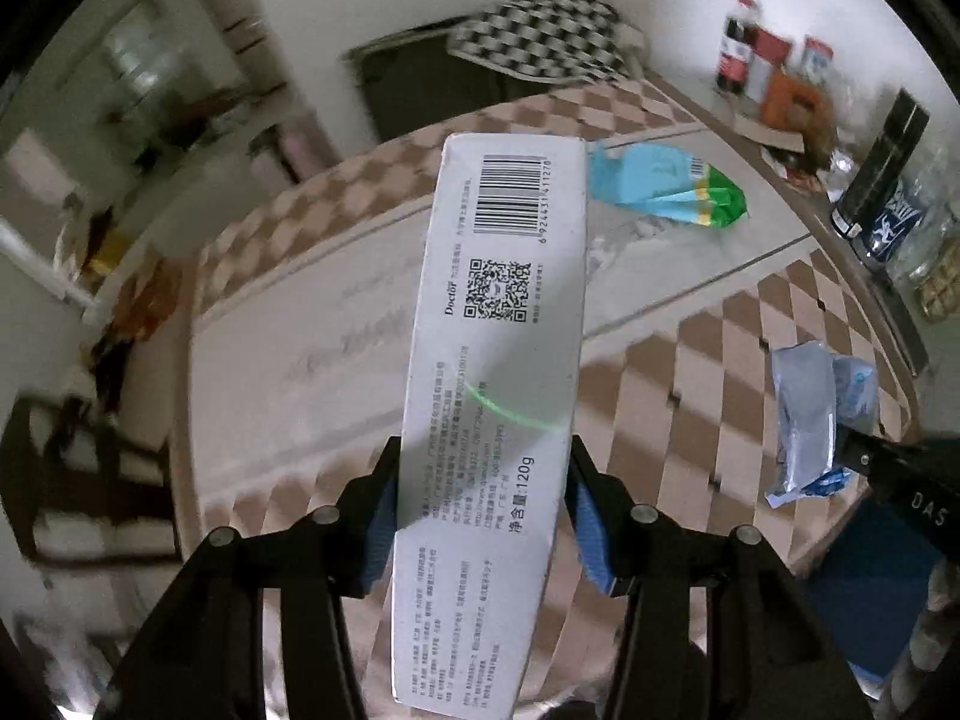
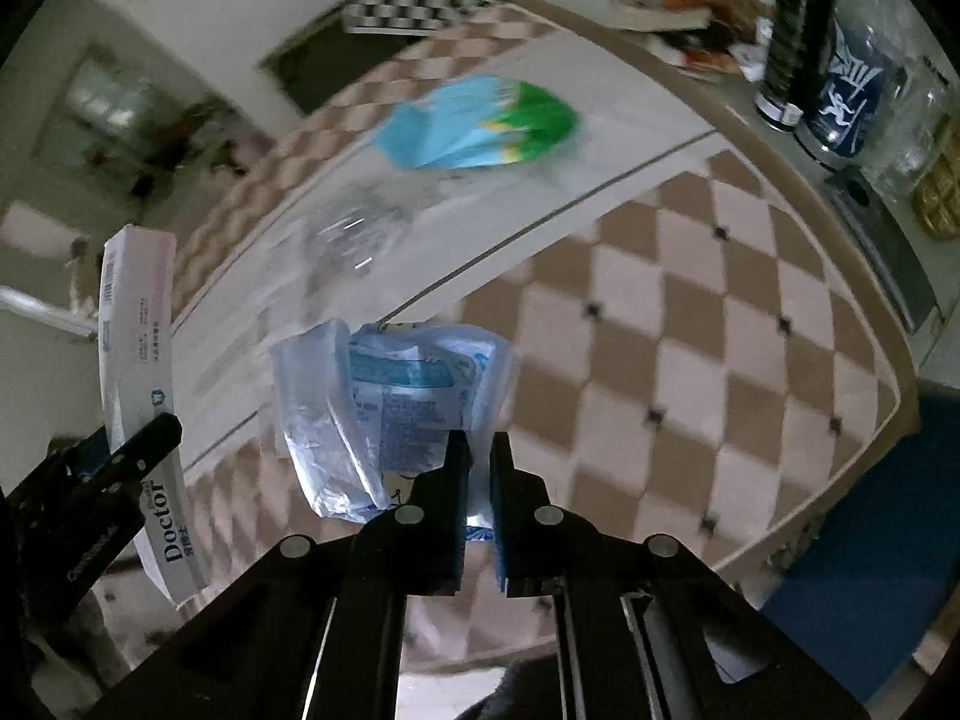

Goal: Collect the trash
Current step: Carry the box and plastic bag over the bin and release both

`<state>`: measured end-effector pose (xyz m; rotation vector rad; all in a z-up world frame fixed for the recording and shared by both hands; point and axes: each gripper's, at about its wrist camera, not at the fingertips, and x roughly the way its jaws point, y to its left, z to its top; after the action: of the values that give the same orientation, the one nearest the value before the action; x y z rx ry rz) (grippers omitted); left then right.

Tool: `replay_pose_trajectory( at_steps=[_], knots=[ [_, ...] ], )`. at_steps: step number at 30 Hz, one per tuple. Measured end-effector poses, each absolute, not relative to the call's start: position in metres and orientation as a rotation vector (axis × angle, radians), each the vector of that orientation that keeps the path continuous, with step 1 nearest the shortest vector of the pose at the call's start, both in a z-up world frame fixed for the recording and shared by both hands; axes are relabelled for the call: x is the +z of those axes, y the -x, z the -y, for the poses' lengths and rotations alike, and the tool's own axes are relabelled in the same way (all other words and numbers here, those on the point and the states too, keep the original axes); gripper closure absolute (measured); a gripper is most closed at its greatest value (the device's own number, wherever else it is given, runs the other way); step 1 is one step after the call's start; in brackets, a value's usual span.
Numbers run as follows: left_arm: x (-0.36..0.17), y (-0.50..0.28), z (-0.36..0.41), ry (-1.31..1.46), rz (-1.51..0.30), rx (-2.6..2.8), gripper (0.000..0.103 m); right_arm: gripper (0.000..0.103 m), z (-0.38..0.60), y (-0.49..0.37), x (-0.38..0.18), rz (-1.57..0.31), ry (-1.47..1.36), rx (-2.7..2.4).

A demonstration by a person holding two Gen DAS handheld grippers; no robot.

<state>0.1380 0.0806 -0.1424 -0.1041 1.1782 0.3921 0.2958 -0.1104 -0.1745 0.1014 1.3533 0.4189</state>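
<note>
My left gripper [image 1: 483, 516] is shut on a long white toothpaste box [image 1: 501, 324] with a barcode and QR code, held above the table; the box also shows in the right wrist view [image 2: 138, 372]. My right gripper [image 2: 478, 480] is shut on a crumpled clear-blue plastic wrapper [image 2: 384, 402], lifted above the table; the wrapper also shows in the left wrist view [image 1: 810, 420]. A blue and green packet [image 1: 666, 186] lies on the table farther back, and it shows blurred in the right wrist view [image 2: 480, 126].
The round table [image 2: 690, 312] has a brown checked cloth with a pale strip. Bottles, an orange box and a dark can [image 1: 882, 174] stand along its far right edge. A checkered chair [image 1: 540, 36] is behind. A blue object [image 2: 870, 588] sits below the table edge.
</note>
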Motion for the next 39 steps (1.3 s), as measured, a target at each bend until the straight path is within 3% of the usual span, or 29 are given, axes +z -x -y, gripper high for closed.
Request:
replay_pose_trajectory(
  at_steps=[5, 11, 17, 25, 28, 30, 31, 32, 33, 35, 37, 38, 39],
  knots=[
    [-0.152, -0.018, -0.084, 0.299, -1.176, 0.416, 0.056, 0.097, 0.11, -0.204, -0.16, -1.327, -0.078, 0.476],
    [-0.223, 0.103, -0.069, 0.57, -1.305, 0.39, 0.056, 0.097, 0.127, -0.075, -0.213, -1.478, -0.012, 0.501],
    [-0.357, 0.168, -0.059, 0.809, -1.48, 0.351, 0.056, 0.097, 0.141, 0.006, -0.315, -1.706, 0.11, 0.463],
    [-0.569, 0.166, -0.071, 1.002, -1.619, 0.314, 0.052, 0.097, 0.133, 0.04, -0.505, -1.843, 0.187, 0.393],
    [-0.628, 0.168, -0.076, 1.049, -1.622, 0.309, 0.038, 0.097, 0.131, 0.041, -0.583, -1.884, 0.165, 0.378],
    [-0.656, 0.171, -0.079, 1.08, -1.614, 0.315, 0.017, 0.094, 0.128, 0.042, -0.63, -1.915, 0.145, 0.382],
    [-0.663, 0.172, -0.08, 1.087, -1.614, 0.323, 0.014, 0.093, 0.127, 0.042, -0.648, -1.932, 0.131, 0.387],
    [-0.669, 0.177, -0.081, 1.083, -1.616, 0.341, 0.012, 0.085, 0.126, 0.043, -0.666, -1.952, 0.117, 0.396],
    [-0.669, 0.179, -0.08, 1.069, -1.618, 0.354, 0.012, 0.069, 0.125, 0.042, -0.683, -1.972, 0.104, 0.41],
    [-0.66, 0.184, -0.077, 0.975, -1.622, 0.411, 0.012, 0.049, 0.125, 0.045, -0.702, -1.968, 0.106, 0.436],
    [-0.643, 0.194, -0.076, 0.858, -1.604, 0.48, 0.012, 0.032, 0.123, 0.045, -0.704, -1.943, 0.148, 0.46],
    [-0.631, 0.198, -0.074, 0.793, -1.596, 0.522, 0.012, 0.012, 0.121, 0.048, -0.699, -1.922, 0.193, 0.473],
    [-0.622, 0.2, -0.071, 0.757, -1.594, 0.543, 0.012, 0.001, 0.12, 0.05, -0.696, -1.901, 0.23, 0.478]
  ],
)
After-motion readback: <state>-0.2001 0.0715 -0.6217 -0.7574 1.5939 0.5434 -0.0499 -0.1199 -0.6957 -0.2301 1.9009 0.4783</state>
